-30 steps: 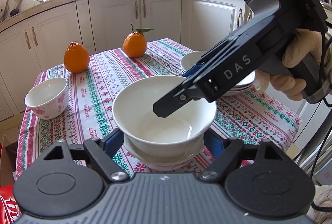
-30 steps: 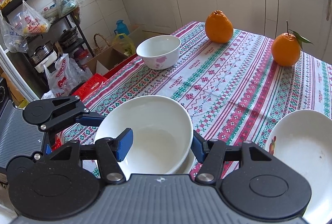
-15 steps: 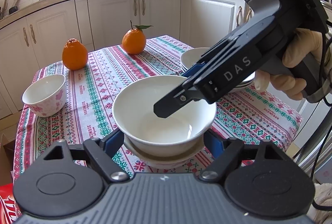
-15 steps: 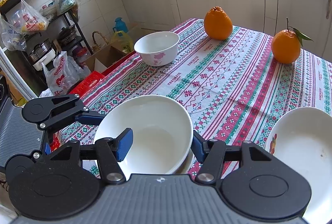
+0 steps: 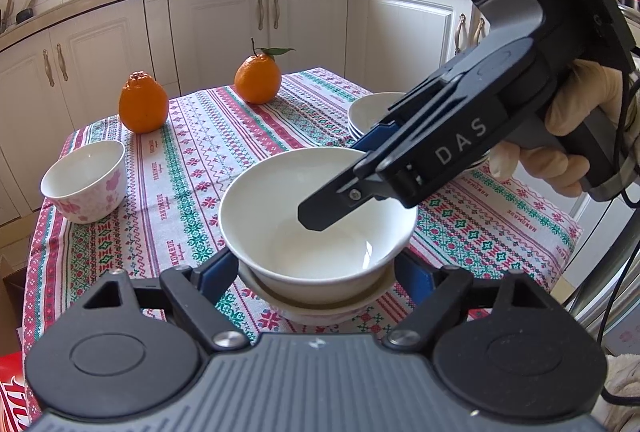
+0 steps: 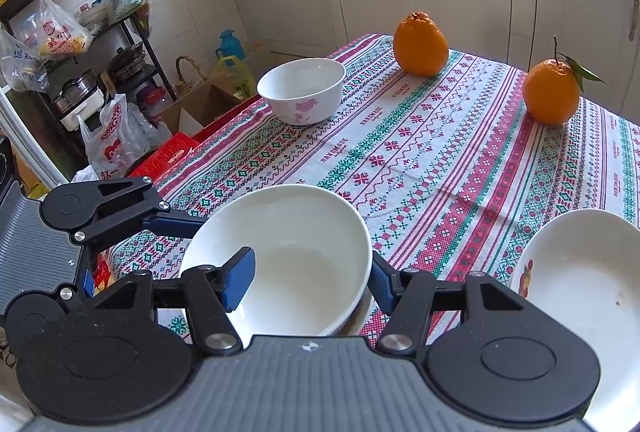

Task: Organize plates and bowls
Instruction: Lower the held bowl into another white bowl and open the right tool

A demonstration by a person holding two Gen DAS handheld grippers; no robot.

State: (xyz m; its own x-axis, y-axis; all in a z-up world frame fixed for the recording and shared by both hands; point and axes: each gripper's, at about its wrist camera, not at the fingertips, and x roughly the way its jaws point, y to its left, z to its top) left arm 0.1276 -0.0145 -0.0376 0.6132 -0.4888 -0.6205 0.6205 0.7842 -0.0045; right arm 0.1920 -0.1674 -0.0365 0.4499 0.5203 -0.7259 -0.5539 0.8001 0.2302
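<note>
The white bowl [image 5: 316, 228] (glazed, slippery, breakable) is pinched at its right rim by the right gripper [image 6: 310, 282]; the left gripper [image 5: 316, 272], just widened, straddles it loosely.

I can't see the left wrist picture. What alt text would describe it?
A white bowl sits in a second bowl on a patterned tablecloth, between the open left gripper fingers; the right gripper, held by a gloved hand, grips its rim. Beyond stand two oranges, a flowered bowl and stacked plates.

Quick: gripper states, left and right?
Left gripper: open, jaws just been opening, white bowl between them.
Right gripper: shut on the white bowl's wall.
</note>
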